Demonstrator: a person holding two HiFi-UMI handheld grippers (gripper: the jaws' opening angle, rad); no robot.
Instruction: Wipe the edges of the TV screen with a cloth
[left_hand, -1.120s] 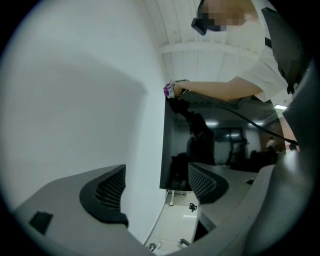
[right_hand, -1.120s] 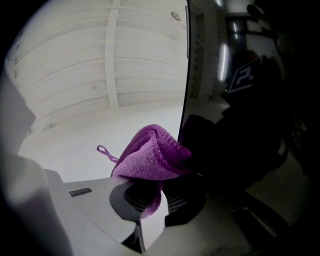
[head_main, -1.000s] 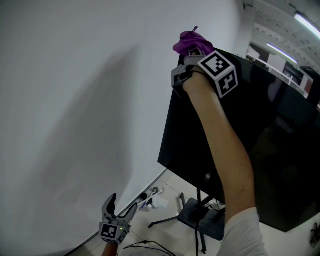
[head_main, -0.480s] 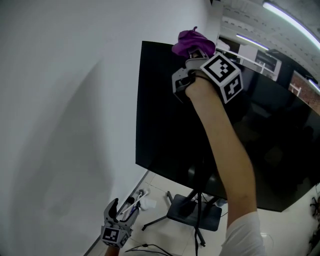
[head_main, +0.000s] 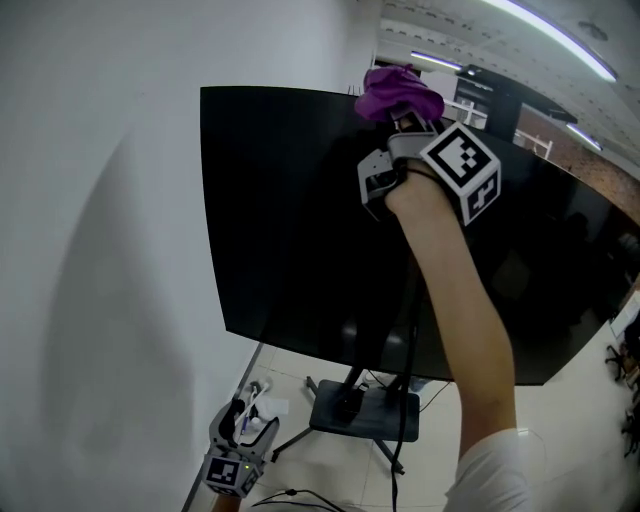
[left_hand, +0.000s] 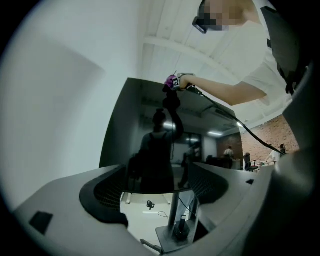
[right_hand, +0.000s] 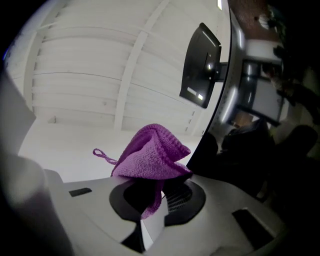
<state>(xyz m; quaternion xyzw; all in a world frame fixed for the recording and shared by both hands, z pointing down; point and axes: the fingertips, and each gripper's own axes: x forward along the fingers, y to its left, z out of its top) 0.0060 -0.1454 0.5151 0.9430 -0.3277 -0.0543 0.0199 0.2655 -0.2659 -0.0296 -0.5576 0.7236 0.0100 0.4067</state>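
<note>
The purple cloth (head_main: 398, 92) sits bunched on the top edge of the TV screen (head_main: 290, 220), some way in from its upper left corner. Above that edge there is open air up to the ceiling, and the edge runs bare to the right of the cloth. The screen's left edge stands near the white wall (head_main: 100, 250), with a narrow gap between them in the head view. Its bottom edge hangs clear over the floor, carried by a stand (head_main: 365, 415) with a dark base.

The right gripper (head_main: 402, 120) comes at the cloth from below and in front, its marker cube (head_main: 462, 168) facing the camera. In the right gripper view the jaws are closed on the cloth (right_hand: 152, 157), which rises in a peak above the right gripper (right_hand: 157, 190). A small loop sticks out to its left. The dark screen (right_hand: 260, 150) lies just beside the cloth on its right.

The left gripper (head_main: 252, 420) hangs low near the floor, well apart from the screen and to the left of the stand. In its own view the left gripper (left_hand: 157, 185) has its jaws spread wide with nothing between them. Through the gap show the screen's lower edge (left_hand: 125, 130) and the stand (left_hand: 177, 230).
</note>
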